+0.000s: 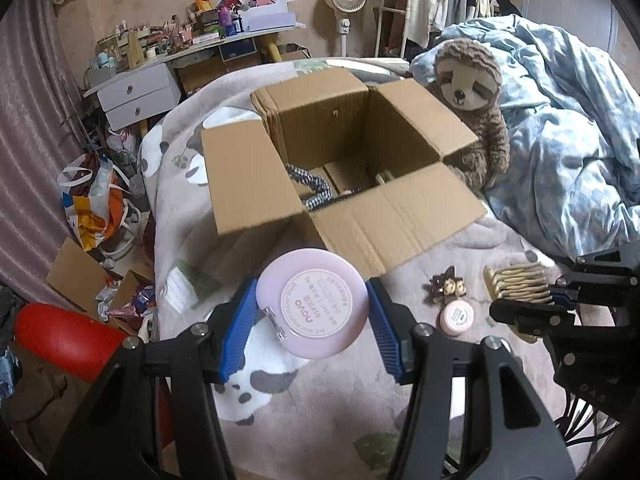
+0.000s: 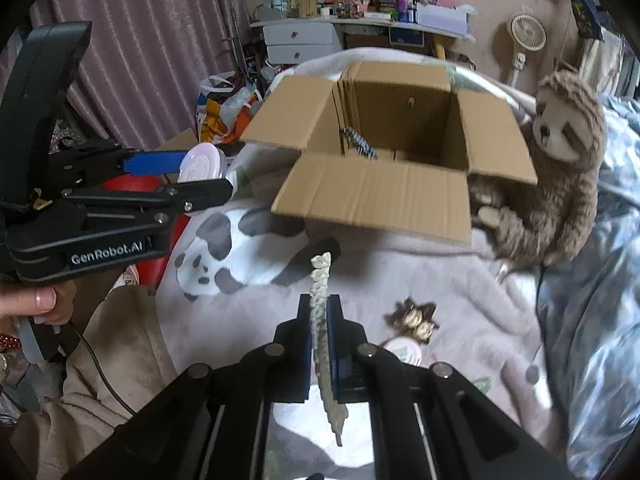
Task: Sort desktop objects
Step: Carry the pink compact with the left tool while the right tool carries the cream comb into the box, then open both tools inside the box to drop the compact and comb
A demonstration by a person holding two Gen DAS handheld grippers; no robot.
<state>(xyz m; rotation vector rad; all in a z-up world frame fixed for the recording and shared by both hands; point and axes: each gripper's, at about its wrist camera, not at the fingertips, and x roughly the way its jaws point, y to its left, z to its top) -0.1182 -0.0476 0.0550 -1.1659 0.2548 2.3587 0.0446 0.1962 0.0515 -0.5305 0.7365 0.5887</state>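
Left wrist view: the left gripper [image 1: 313, 304] clamps a round pink compact [image 1: 313, 303] above the panda blanket [image 1: 320, 400], just before an open cardboard box [image 1: 344, 152].

Right wrist view: the right gripper [image 2: 319, 312], jaws together, pinches a cream hair claw clip [image 2: 320, 280] edge-on over the blanket, box beyond.

Box interior: the floor of the cardboard box [image 1: 352, 120] is largely hidden behind its near flap; only part of a checked fabric item [image 1: 314, 188] is seen, and the small things beside it cannot be identified.
Comb-like clip [image 2: 326, 344]: its middle is covered by the right gripper [image 2: 319, 320].
Small pink jar [image 2: 404, 350]: partly covered in the right wrist view.
Desk clutter [image 1: 208, 20]: too small to be told apart.
Person's hand [image 2: 44, 304]: cut off by the left edge.
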